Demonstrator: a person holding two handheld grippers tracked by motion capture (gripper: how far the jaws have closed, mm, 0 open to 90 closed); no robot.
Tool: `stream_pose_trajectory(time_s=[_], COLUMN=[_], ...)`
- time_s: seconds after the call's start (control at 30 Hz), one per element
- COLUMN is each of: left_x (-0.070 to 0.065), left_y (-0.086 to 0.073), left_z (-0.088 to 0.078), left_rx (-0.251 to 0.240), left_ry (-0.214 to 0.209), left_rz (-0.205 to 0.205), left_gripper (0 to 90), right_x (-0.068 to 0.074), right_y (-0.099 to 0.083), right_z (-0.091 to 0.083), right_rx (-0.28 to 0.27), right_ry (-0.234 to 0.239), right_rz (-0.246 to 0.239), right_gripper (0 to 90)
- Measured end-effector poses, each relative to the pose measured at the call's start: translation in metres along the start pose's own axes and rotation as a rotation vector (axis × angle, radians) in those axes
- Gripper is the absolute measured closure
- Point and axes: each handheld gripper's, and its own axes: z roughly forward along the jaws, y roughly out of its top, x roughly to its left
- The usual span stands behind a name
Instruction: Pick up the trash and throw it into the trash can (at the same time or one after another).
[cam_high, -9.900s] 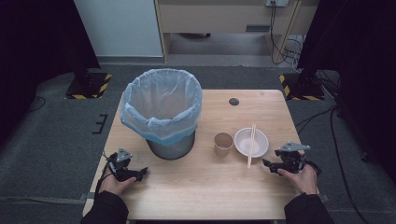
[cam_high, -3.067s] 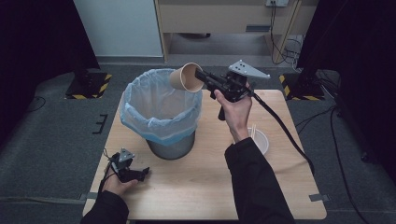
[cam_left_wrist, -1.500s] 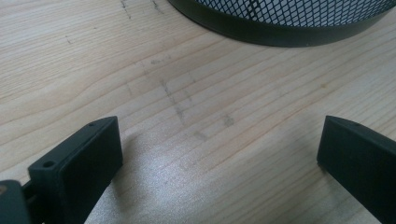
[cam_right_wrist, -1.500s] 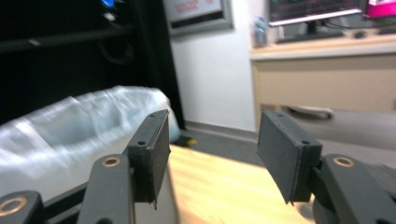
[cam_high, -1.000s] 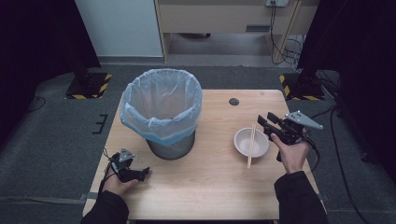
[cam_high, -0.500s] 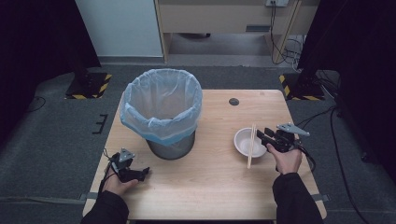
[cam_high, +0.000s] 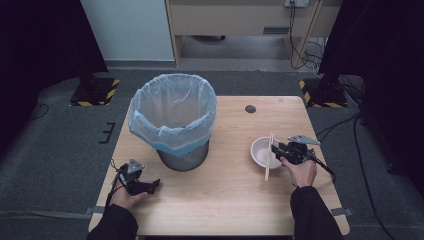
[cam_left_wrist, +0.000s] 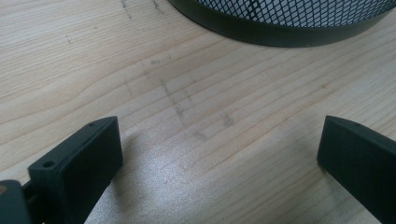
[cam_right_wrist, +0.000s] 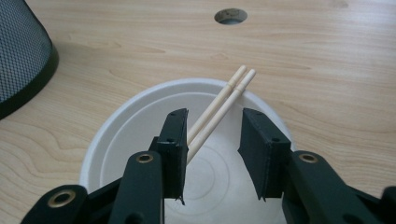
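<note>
Left gripper (cam_high: 150, 185): resting as before at the near-left table corner, jaws wide apart, nothing between.
Mesh bin with pale blue liner (cam_high: 174, 120): took the paper cup; open wood to its right.
Right gripper (cam_right_wrist: 210, 149): down from a second ago, jaws just closing, pair of wooden chopsticks (cam_right_wrist: 219, 107) between them, not yet pinched.
White paper bowl (cam_high: 260, 152): under the chopsticks, table edge near on the right.
</note>
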Motion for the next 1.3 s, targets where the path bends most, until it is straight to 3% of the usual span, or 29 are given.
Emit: stream_pose_trajectory(time_s=[0.43, 0.97, 1.3], left_x=[0.0, 0.0, 0.0], left_y=[0.0, 0.0, 0.0], left_z=[0.0, 0.0, 0.0], left_rx=[0.0, 0.0, 0.0], left_ry=[0.0, 0.0, 0.0], left_rz=[0.0, 0.0, 0.0], left_gripper=[0.0, 0.0, 0.0], right_x=[0.0024, 0.0001, -0.0025], right_y=[-0.0048, -0.0042, -0.0033], right_z=[0.0089, 0.0092, 0.0083], right_rx=[0.047, 0.077, 0.096], right_ry=[0.002, 0.037, 0.036], right_rz=[-0.015, -0.022, -0.037], right_gripper=[62.5, 74.5, 80.5])
